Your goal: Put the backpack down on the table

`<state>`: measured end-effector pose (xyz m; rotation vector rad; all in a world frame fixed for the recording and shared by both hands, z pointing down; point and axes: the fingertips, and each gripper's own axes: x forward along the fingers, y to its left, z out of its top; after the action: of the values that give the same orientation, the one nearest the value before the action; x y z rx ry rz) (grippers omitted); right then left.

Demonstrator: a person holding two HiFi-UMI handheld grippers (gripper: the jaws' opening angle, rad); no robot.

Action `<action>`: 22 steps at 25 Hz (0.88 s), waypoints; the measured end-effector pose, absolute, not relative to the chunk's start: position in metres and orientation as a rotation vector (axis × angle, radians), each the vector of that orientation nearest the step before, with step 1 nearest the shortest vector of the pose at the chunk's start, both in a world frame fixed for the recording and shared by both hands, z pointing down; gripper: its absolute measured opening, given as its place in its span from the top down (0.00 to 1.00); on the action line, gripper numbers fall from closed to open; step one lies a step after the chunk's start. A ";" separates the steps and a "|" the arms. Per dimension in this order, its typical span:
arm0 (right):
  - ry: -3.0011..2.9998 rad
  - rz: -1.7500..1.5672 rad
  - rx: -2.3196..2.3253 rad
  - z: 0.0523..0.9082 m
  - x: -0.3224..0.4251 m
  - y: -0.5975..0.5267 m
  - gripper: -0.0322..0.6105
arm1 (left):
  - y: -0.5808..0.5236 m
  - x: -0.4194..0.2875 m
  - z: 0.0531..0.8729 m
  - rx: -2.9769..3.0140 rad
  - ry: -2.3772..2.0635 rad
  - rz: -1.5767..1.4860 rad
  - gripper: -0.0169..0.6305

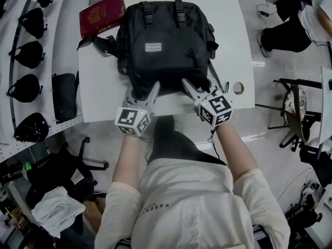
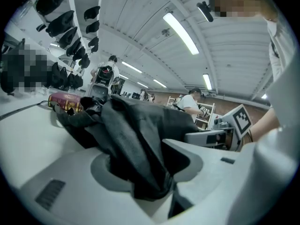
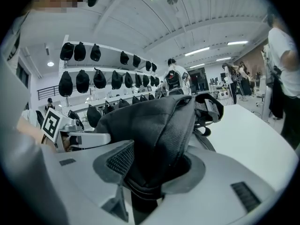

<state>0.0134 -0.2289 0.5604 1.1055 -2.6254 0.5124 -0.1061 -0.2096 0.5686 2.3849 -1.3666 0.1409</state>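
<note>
Resting flat on the white rectangular table (image 1: pixel 233 30), the black fabric backpack (image 1: pixel 166 45) lies front up, just beside a dark red booklet (image 1: pixel 101 14), with its near edge toward the person. The left gripper (image 1: pixel 142 91) and the right gripper (image 1: pixel 199 87) meet that edge side by side, jaws parted. A fold of black cloth sits loosely between each pair, not clamped.

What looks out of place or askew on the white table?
Nothing is spilled or damaged. The red booklet lies askew at the far left corner of the table, and one strap of the backpack trails out to the left edge.
</note>
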 end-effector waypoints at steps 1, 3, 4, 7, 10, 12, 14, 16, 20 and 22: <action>-2.613 0.518 1.112 0.561 0.014 -0.227 0.66 | -0.208 -0.107 0.569 2.372 -1.383 0.143 0.69; -2.589 0.518 1.119 0.564 0.016 -0.224 0.63 | -0.205 -0.112 0.571 2.336 -1.425 0.151 0.65; -2.583 0.509 1.125 0.564 0.018 -0.222 0.60 | -0.203 -0.115 0.573 2.316 -1.446 0.159 0.61; -2.577 0.493 1.180 0.561 0.026 -0.218 0.57 | -0.195 -0.123 0.579 2.268 -1.492 0.186 0.52; -2.573 0.513 1.245 0.555 0.035 -0.213 0.56 | -0.183 -0.131 0.581 2.242 -1.519 0.188 0.51; -2.565 0.537 1.269 0.552 0.040 -0.209 0.56 | -0.175 -0.136 0.579 2.234 -1.542 0.200 0.51; -2.547 0.531 1.299 0.550 0.045 -0.205 0.56 | -0.167 -0.142 0.577 2.224 -1.571 0.229 0.51; -2.533 0.488 1.334 0.544 0.050 -0.199 0.56 | -0.158 -0.147 0.571 2.223 -1.591 0.249 0.51; -2.544 0.397 1.375 0.522 0.055 -0.188 0.56 | -0.145 -0.145 0.546 2.287 -1.588 0.241 0.52; -2.570 0.378 1.366 0.509 0.053 -0.181 0.56 | -0.141 -0.138 0.532 2.331 -1.574 0.240 0.52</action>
<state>0.0526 -0.1810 0.5094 1.3659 -2.5701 0.3775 -0.1381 -0.1406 0.5315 2.3308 -1.5741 0.2395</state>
